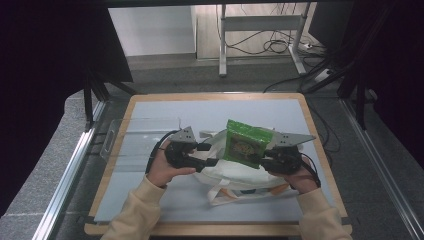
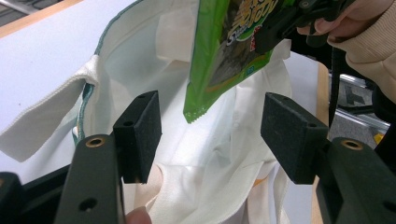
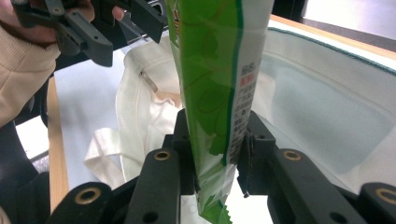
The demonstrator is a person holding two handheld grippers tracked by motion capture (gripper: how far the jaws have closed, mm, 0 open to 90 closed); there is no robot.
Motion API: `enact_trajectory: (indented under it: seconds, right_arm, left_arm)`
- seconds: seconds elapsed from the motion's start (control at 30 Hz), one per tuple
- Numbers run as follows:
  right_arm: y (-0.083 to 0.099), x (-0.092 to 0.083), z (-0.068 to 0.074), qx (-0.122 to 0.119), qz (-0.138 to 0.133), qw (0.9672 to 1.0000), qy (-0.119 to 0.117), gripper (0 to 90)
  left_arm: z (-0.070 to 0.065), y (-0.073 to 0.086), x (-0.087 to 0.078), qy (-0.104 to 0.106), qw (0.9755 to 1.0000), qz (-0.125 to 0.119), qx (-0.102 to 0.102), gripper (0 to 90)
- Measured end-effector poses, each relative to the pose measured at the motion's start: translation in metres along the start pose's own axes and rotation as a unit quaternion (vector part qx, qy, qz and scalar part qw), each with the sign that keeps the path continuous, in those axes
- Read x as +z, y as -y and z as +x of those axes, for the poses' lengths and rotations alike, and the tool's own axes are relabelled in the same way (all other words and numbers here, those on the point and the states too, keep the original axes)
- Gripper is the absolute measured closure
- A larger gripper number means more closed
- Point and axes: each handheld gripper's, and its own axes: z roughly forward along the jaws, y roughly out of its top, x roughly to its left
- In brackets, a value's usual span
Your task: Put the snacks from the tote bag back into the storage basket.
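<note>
Nearest the person, the white cloth bag lies slack and creased on the pale counter, bare surface on both sides. The left gripper is released, jaws spread at the bag's mouth. The right gripper clamps a glossy green packet, upright over the opening.

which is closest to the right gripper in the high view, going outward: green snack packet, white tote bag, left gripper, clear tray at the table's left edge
1. green snack packet: clamped in the right gripper, so touching it.
2. white tote bag: directly beneath and beside it.
3. left gripper: across the bag's mouth, on the packet's other side.
4. clear tray: farthest, at the table's left edge.
</note>
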Motion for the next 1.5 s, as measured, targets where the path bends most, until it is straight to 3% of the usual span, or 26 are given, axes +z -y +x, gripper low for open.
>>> enact_trajectory:
  seconds: [0.33,0.47,0.7,0.93,1.13,1.3,1.5]
  right_arm:
    - [-0.006,0.001,-0.005,-0.016,0.024,0.9995,-0.009,71.3]
    - [-0.009,0.002,-0.007,-0.019,0.032,0.9992,-0.012,71.3]
    - [-0.008,0.004,-0.006,-0.031,0.043,0.9984,-0.018,71.3]
    - [-0.007,0.007,-0.002,-0.046,0.052,0.9973,-0.024,71.3]
    - [-0.005,0.012,-0.001,-0.060,0.074,0.9953,-0.015,71.2]
    - [-0.005,0.018,0.001,-0.065,0.085,0.9941,-0.017,71.2]
    - [-0.005,0.024,0.004,-0.074,0.096,0.9925,-0.018,71.2]
  left_arm:
    - [-0.002,-0.006,-0.005,-0.009,0.9999,0.005,0.003,37.2]
    - [-0.002,-0.012,-0.011,-0.021,0.9995,0.021,0.006,37.2]
    - [-0.008,-0.035,-0.023,-0.021,0.9988,0.031,0.031,37.1]
    - [-0.012,-0.059,-0.022,-0.013,0.9968,0.048,0.063,35.2]
    - [-0.010,-0.078,-0.022,-0.007,0.9942,0.060,0.089,33.0]
    - [-0.007,-0.087,-0.015,0.007,0.9914,0.083,0.101,31.7]
    - [0.000,-0.091,0.004,0.053,0.9837,0.126,0.117,32.1]
